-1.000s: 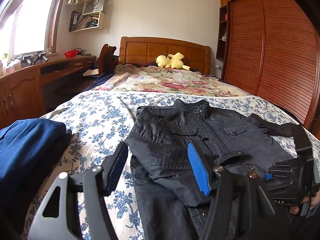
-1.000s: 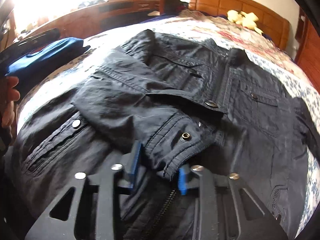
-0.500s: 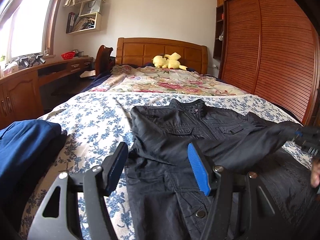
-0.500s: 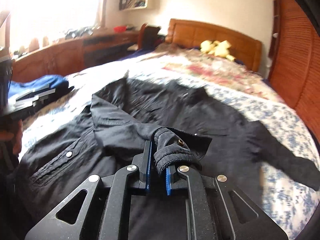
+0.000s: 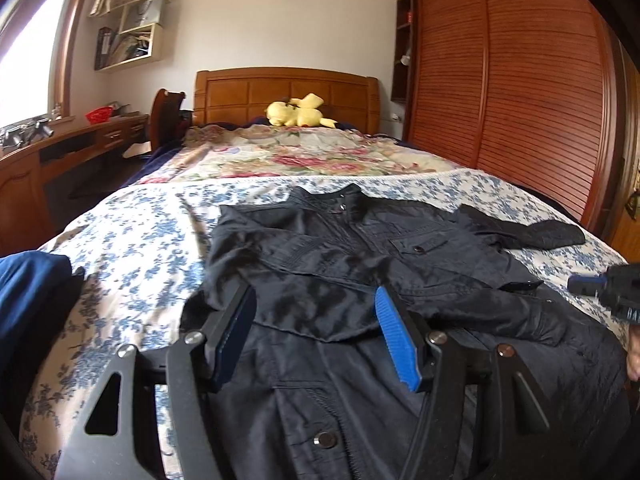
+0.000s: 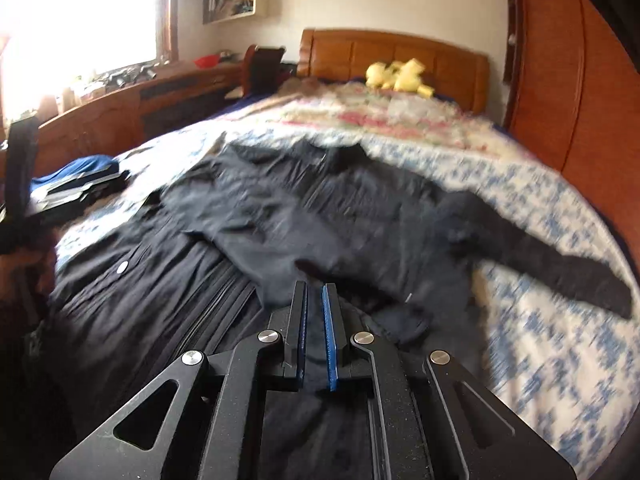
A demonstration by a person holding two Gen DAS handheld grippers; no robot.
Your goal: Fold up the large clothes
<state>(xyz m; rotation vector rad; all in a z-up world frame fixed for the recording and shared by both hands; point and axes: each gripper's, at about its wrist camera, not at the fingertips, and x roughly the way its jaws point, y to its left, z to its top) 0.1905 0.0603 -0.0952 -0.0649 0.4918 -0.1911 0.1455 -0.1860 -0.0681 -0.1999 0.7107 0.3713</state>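
We hold the right gripper (image 6: 315, 300) with jaws together and empty above the jacket (image 6: 280, 216). The left gripper (image 5: 316, 320) has jaws apart. We should next grab the far sleeve (image 6: 560, 268) gently.

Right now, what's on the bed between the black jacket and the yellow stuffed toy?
Only bedding: the blue-flowered sheet, then the pink floral quilt, lie between the black jacket and the yellow stuffed toy. The left wrist view shows it best.

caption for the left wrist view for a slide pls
Open left gripper hovers over a black jacket spread on a floral bedspread, with the right gripper at the frame's right edge.
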